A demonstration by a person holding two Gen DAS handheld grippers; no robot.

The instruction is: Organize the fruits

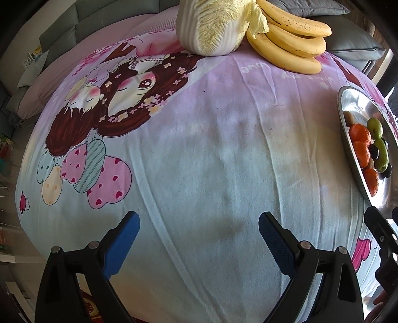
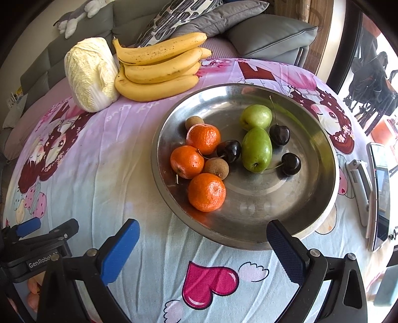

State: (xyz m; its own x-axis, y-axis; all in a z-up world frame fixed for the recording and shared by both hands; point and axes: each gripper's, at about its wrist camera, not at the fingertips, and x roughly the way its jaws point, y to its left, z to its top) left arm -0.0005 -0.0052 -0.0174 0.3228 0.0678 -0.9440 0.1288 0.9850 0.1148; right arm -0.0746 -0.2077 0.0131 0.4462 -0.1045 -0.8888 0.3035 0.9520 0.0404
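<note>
Both grippers spread, empty | right gripper (image 2: 202, 238) just before steel tray (image 2: 321, 139) of fruit | left gripper (image 1: 199, 231) over cloth (image 1: 199, 149)

— What sort of place is this?
— A home's living room: a grey sofa (image 2: 271, 34) with cushions (image 2: 179, 17) across the top of the frame.
— Anything else?
— A cartoon-print tablecloth (image 2: 104, 174) and a plush toy (image 2: 74, 17) at upper left.
</note>
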